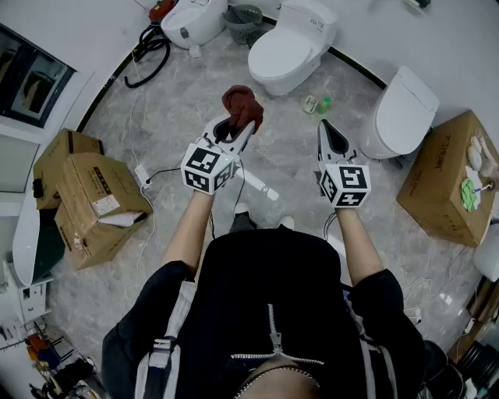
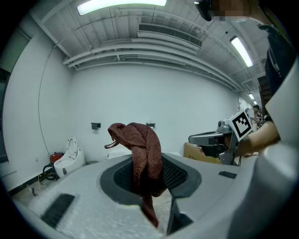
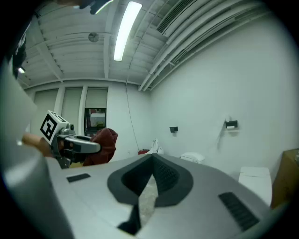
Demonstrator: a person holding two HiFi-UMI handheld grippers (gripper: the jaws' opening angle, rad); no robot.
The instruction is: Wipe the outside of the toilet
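1. Grey marbled floor (image 1: 179,125) spreads out below you, with white walls round it. Stacked cardboard boxes (image 1: 93,195) stand at your left and a larger box (image 1: 448,175) at your right.
2. Your left gripper (image 1: 236,128) is clamped on a red-brown cloth (image 1: 242,105). In the left gripper view the cloth stands bunched above the jaws, and a strip of it runs down between them toward the camera.
3. Your right gripper (image 1: 327,129) has its jaws pressed together with nothing between them. You hold it beside the left one, apart from it, both raised over the floor.
4. The nearest toilet (image 1: 292,47) stands ahead of both grippers with its lid down, well apart from the cloth.
5. A second toilet (image 1: 401,113) stands to the right of your right gripper. A third toilet (image 1: 195,19) stands at the far left, beside a mesh basket (image 1: 244,22).
6. A small green bottle (image 1: 323,104) lies on the floor between the nearest toilet and your right gripper.
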